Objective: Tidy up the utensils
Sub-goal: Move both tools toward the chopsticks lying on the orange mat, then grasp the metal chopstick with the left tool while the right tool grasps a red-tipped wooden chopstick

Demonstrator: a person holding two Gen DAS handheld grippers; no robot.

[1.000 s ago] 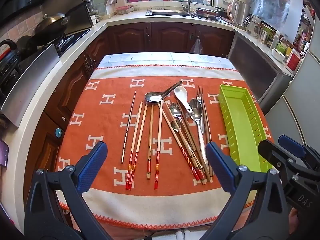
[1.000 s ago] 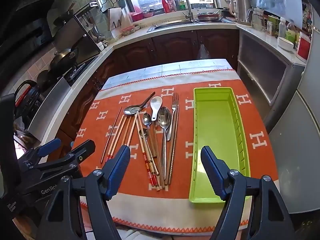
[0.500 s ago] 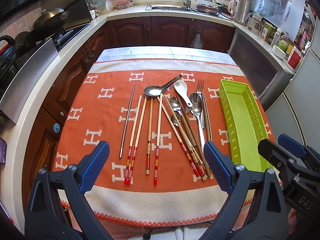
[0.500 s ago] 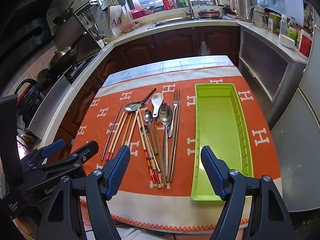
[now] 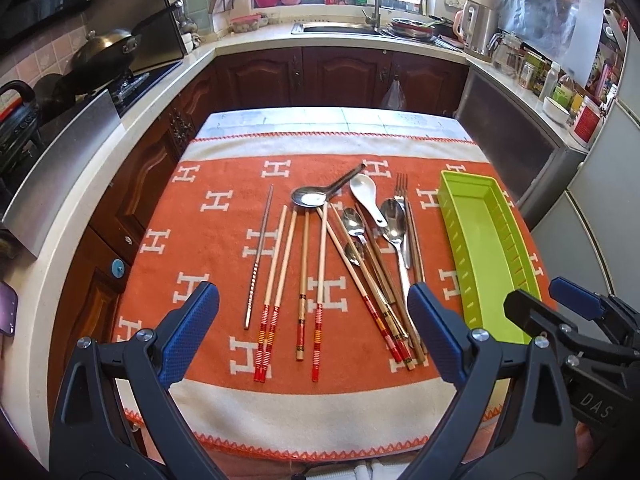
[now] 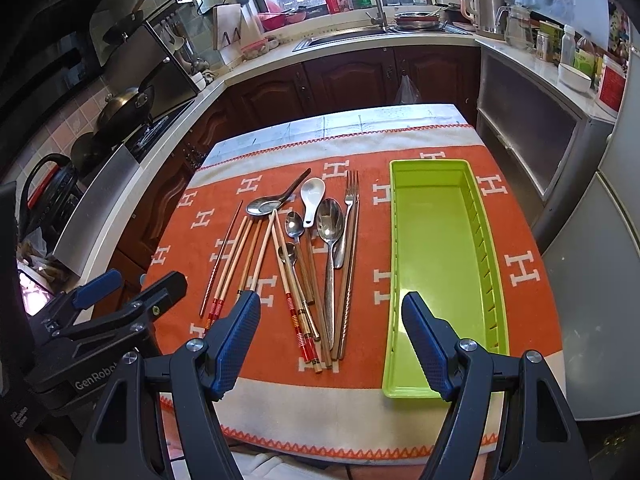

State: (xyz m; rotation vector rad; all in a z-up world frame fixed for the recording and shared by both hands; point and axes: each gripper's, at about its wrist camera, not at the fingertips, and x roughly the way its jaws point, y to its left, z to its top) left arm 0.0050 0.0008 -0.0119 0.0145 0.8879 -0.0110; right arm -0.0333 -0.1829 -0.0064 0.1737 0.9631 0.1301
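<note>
Nothing picked yet, so I'd call this the start: both grippers hover over the near edge of the counter [image 5: 320, 120], which is covered by an orange cloth [image 5: 208, 240].

Left to right on the cloth:
- metal chopstick [image 5: 259, 256], lying alone, far-near
- wooden chopsticks with red bands [image 5: 280, 264], roughly parallel, banded ends near
- dark ladle-type spoon [image 5: 316, 197] at the far end, handle angled far-right
- crossed pile: small metal spoons [image 5: 354, 220], white ceramic spoon [image 5: 366, 196], large metal spoon [image 5: 394, 220], fork [image 5: 402, 200], darker chopsticks overlapping under and over them
- green tray [image 6: 432, 240], empty, long axis far-near, just right of the pile, not touching it

Left gripper [image 5: 314, 332]: jaws spread wide, nothing between them, above the near ends of the red-banded chopsticks.
Right gripper [image 6: 331, 340]: jaws wide apart, empty, above the near ends of the crossed pile; its right finger sits in front of the tray's near-left corner.

Next move, my read: the right gripper drops onto one item at the right edge of the pile, closest to the tray, pinches it and carries it right into the tray. Thin, flat items on soft cloth need a low, square pinch. Overlaps risk dragging neighbours.
</note>
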